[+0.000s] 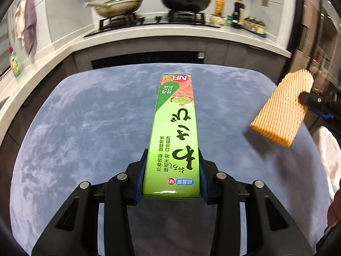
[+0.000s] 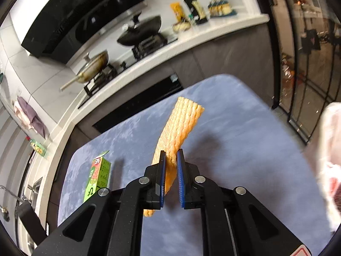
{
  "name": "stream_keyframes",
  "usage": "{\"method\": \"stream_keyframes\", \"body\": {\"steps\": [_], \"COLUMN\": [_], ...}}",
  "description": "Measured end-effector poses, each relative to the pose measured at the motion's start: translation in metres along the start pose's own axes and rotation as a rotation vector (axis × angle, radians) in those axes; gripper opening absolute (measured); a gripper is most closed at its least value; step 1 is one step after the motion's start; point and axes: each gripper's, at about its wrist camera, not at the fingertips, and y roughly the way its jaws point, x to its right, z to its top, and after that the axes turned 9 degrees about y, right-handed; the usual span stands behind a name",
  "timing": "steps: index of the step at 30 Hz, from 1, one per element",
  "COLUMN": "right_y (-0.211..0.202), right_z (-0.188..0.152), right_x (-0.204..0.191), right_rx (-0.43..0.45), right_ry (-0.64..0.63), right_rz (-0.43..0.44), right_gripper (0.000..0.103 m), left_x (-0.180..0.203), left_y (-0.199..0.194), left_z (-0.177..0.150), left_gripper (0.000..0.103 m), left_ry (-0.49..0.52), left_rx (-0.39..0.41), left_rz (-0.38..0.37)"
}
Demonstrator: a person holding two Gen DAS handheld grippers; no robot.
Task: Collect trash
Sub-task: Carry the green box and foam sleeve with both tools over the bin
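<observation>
My left gripper (image 1: 171, 170) is shut on a long green wasabi box (image 1: 175, 132) and holds it out over the blue table (image 1: 85, 117). The box also shows in the right wrist view (image 2: 98, 177), at the left. My right gripper (image 2: 170, 160) is shut on an orange foam net sleeve (image 2: 181, 125) and holds it above the table. In the left wrist view the sleeve (image 1: 283, 108) hangs at the right with the right gripper (image 1: 315, 100) pinching its edge.
A white plastic bag (image 2: 330, 149) hangs at the table's right edge. Behind the table runs a kitchen counter (image 1: 170, 32) with a stove, two pans (image 1: 185, 1) and bottles (image 1: 238, 12). A sink (image 2: 32, 189) lies to the left.
</observation>
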Motion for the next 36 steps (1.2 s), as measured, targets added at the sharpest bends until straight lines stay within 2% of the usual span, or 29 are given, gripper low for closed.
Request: {"method": "stream_keyframes", "body": {"steps": [7, 14, 21, 28, 36], "right_y": [-0.064, -0.127, -0.179, -0.209, -0.216], "right_z": [0.011, 0.017, 0.021, 0.021, 0.022], "right_x": [0.031, 0.083, 0.143, 0.192, 0.232], "right_rx": [0.088, 0.164, 0.237, 0.266, 0.273], "right_ry": [0.013, 0.057, 0.116, 0.166, 0.203], "right_rz": [-0.021, -0.067, -0.133, -0.185, -0.256], "right_gripper": [0.011, 0.011, 0.011, 0.011, 0.011], "left_x": [0.050, 0.106, 0.167, 0.219, 0.274], "left_y": [-0.041, -0.078, -0.105, -0.120, -0.121], "left_z": [0.002, 0.002, -0.004, -0.010, -0.009], "left_gripper": [0.038, 0.038, 0.038, 0.038, 0.038], "left_ry": [0.069, 0.158, 0.237, 0.313, 0.396], "left_rx": [0.032, 0.071, 0.080, 0.093, 0.081], "left_rz": [-0.065, -0.113, -0.201, -0.265, -0.336]}}
